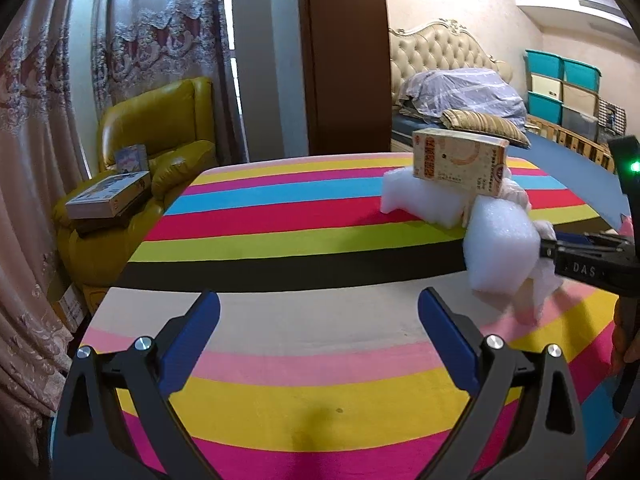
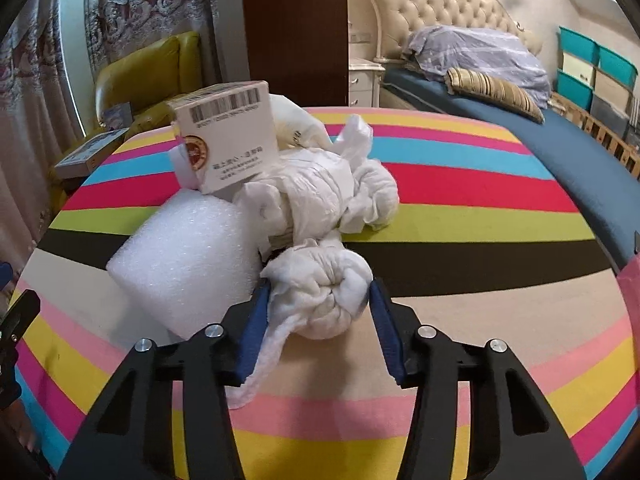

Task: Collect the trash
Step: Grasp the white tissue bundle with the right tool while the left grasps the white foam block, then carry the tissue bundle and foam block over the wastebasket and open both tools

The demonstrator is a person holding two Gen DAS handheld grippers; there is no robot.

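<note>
On the striped tabletop, mid-frame, trash sits heaped: foam block, box, knotted tissue wad. The right tool brackets the wad, not visibly pinching; squeeze firmly, lift straight. The left tool gapes, holding nothing.

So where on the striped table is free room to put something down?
The striped table is bare between the yellow armchair side and the foam block, also under the left gripper. Crowded: foam, cardboard box and crumpled tissues around the right gripper.
</note>
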